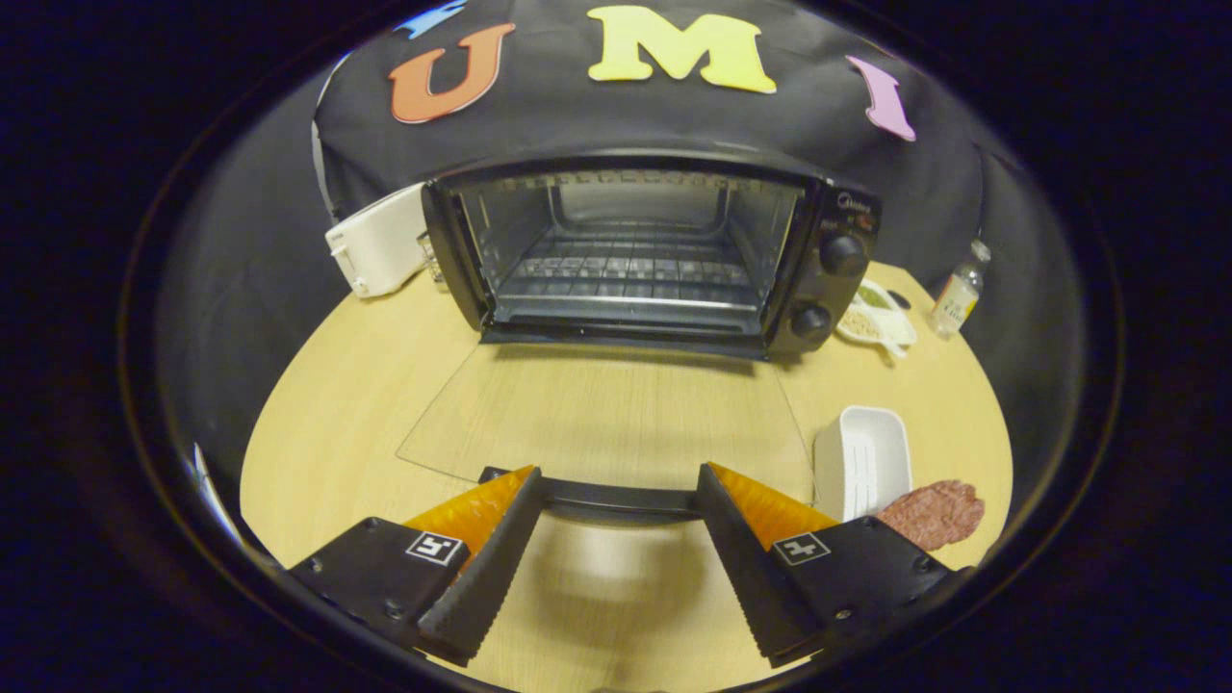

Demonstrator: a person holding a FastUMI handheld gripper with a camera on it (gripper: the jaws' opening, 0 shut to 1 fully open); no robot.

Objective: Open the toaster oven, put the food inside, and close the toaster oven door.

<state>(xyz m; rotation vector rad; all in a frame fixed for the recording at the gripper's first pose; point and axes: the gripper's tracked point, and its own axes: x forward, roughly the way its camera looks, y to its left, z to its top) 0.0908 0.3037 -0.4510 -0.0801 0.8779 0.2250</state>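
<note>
**Glass door is down, food not in yet**

Glass door lies flat open on the counter, its handle between the spread tips of the claw, which holds nothing. Toaster oven gapes ahead with a bare rack. Meat patty sits off to the right beside a white dish. My worry: swinging over there could clip the dish, or squeezing too hard could crumble the patty.
</note>
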